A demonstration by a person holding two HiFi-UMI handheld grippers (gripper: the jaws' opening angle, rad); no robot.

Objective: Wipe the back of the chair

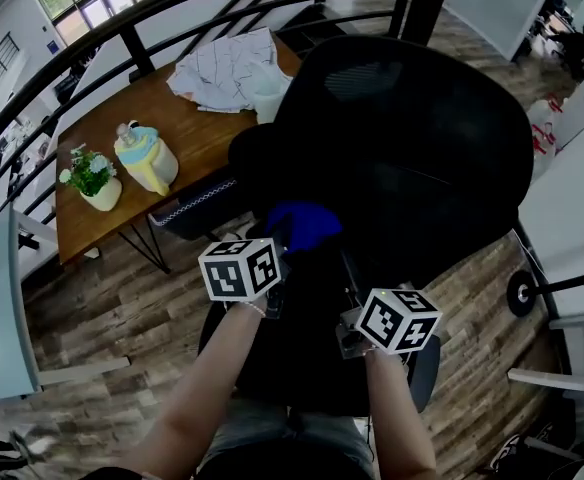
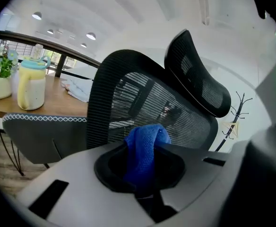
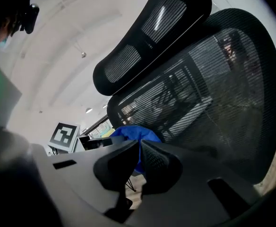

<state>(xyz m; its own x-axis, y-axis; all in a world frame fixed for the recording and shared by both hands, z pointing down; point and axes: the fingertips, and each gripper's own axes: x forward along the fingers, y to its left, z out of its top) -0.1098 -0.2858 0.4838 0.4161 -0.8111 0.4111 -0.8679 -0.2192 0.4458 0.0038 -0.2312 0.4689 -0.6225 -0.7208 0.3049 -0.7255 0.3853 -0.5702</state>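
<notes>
Left tongs (image 2: 142,169) around nubby blue cloth (image 2: 145,148) by mesh chair back (image 2: 128,98)

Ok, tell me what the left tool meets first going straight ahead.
Probably the chair's mesh back: the left tool, shut on the blue cloth, points straight at it; the gap is unclear.

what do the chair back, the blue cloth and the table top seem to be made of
Chair back: black mesh, likely synthetic and matte; light shows through its weave, and the rim looks solid, probably plastic.
Blue cloth: soft, fuzzy textile, probably microfibre; it bunches and folds.
Table top: wood or wood-look laminate; brown with faint grain and a slight sheen.
</notes>
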